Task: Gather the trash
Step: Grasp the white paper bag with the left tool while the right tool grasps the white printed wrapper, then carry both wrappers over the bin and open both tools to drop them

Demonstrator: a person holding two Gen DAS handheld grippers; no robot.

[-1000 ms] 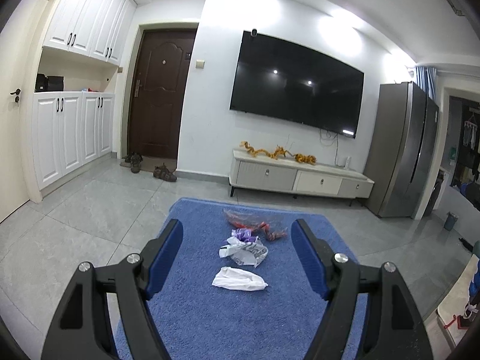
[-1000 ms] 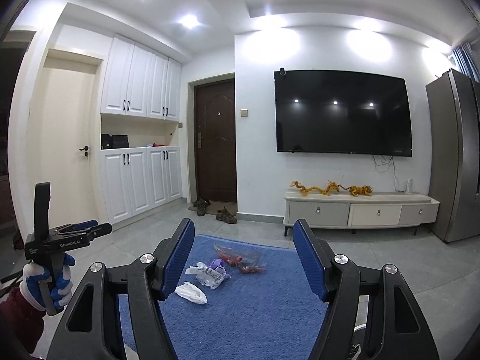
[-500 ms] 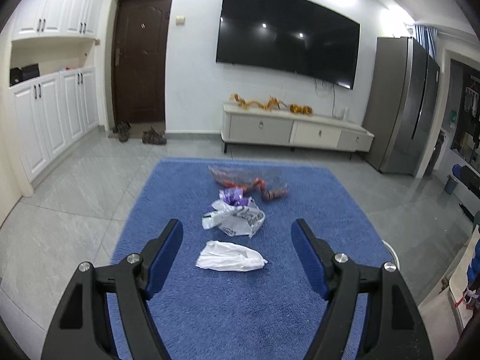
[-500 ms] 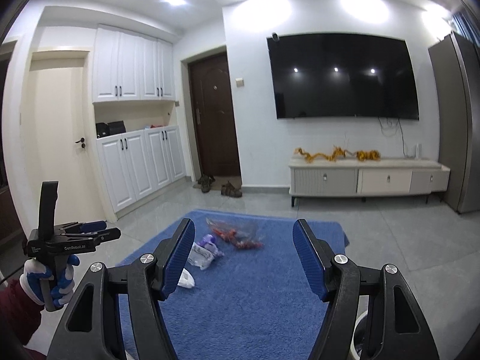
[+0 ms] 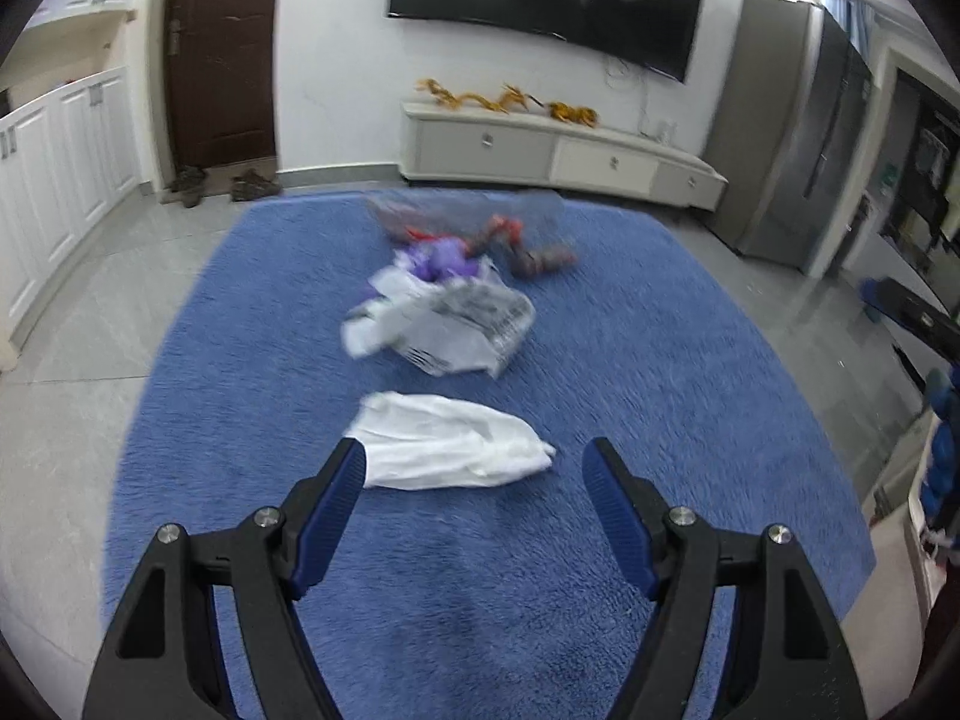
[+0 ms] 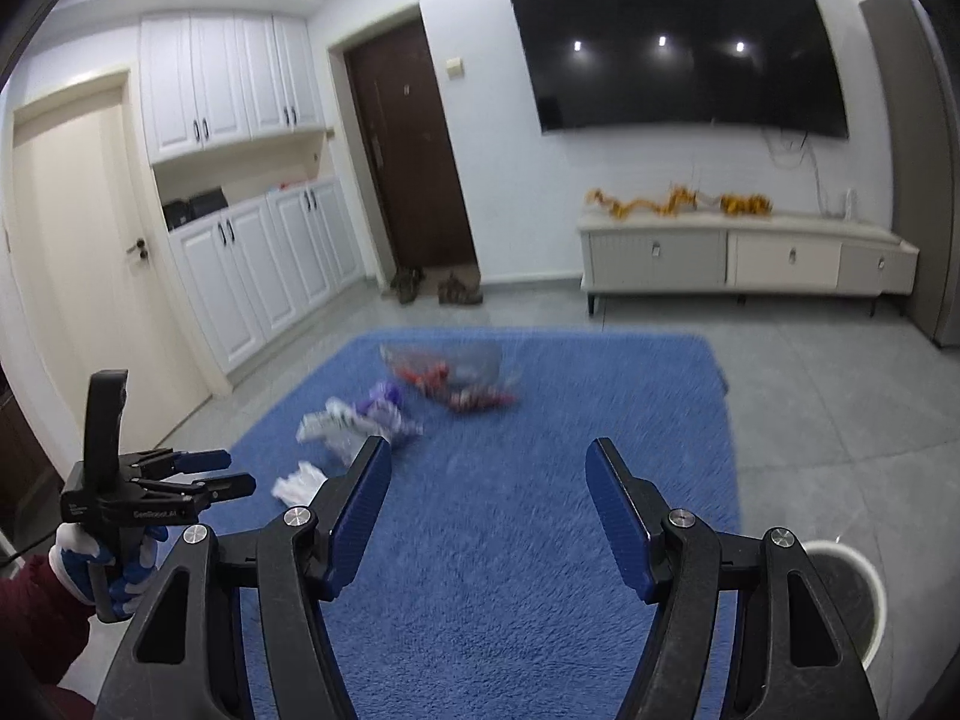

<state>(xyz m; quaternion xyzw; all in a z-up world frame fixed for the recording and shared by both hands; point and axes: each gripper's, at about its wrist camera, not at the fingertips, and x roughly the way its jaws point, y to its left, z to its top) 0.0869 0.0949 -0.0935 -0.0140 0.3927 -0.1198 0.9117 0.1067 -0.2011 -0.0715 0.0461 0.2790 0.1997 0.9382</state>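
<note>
Both sets of jaws were spread, nothing btwn them. L gripper (image 5: 474,468) was just short of white plastic bag (image 5: 444,447) on blue rug (image 5: 660,372); R gripper (image 6: 489,474) well back. Bag looked light, limp, prob slippery; pinch a bunched fold mid-body

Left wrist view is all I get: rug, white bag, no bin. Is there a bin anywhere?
Observer: Yes. The right wrist view shows a round white bin at the rug's right edge, by the right gripper.
Operator: Anything in the right gripper?
Observer: No, its jaws stand open with only rug between them.
Operator: Can you see my left gripper from outside?
Observer: Yes, at that view's left edge: the left gripper, held by a hand in a blue and white glove, short of the white bag.
</note>
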